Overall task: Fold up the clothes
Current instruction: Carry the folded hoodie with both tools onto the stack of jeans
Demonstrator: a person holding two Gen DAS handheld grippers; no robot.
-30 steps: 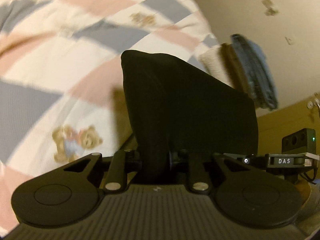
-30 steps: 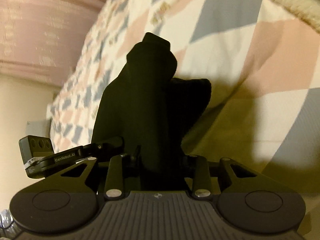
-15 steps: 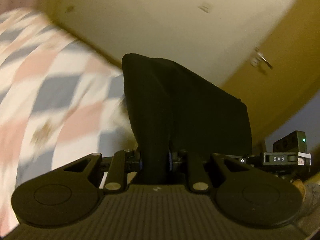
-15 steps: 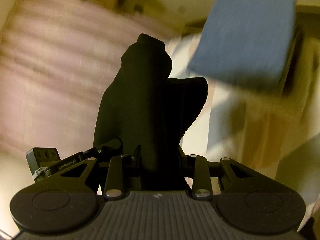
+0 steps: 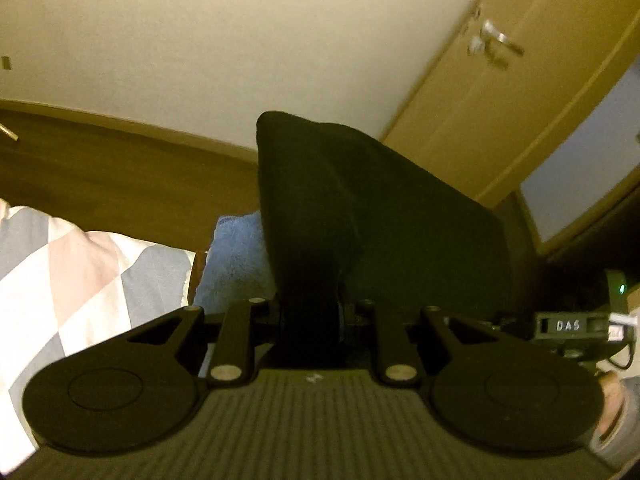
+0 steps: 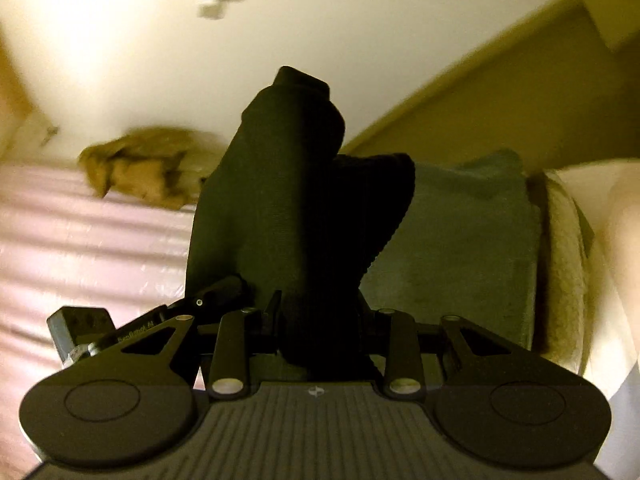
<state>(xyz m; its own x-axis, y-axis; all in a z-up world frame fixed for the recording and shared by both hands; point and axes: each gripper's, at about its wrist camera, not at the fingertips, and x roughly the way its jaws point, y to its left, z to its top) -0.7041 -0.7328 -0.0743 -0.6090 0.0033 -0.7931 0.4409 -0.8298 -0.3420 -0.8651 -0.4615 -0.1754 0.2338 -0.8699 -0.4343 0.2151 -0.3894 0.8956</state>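
A black garment [image 5: 360, 208] rises from between the fingers of my left gripper [image 5: 310, 320], which is shut on it. The same black garment [image 6: 296, 200] stands bunched in my right gripper [image 6: 320, 328], also shut on it. The cloth hides the fingertips in both views. Both grippers are lifted and point toward the wall rather than down at the bed. A folded blue cloth [image 5: 234, 264] lies just beyond the left gripper, and the folded blue cloth [image 6: 460, 248] shows behind the garment in the right wrist view.
A checked quilt [image 5: 80, 272] lies at the lower left. A wooden door with a handle [image 5: 496, 40] stands at the upper right. Cream fleece [image 6: 564, 264] sits beside the blue cloth. A brown crumpled item [image 6: 140, 168] rests above pink striped fabric [image 6: 80, 248].
Both grippers swung up and away from the quilt with the black garment still held; the views now face the wall, the door and the stacked blue cloth.
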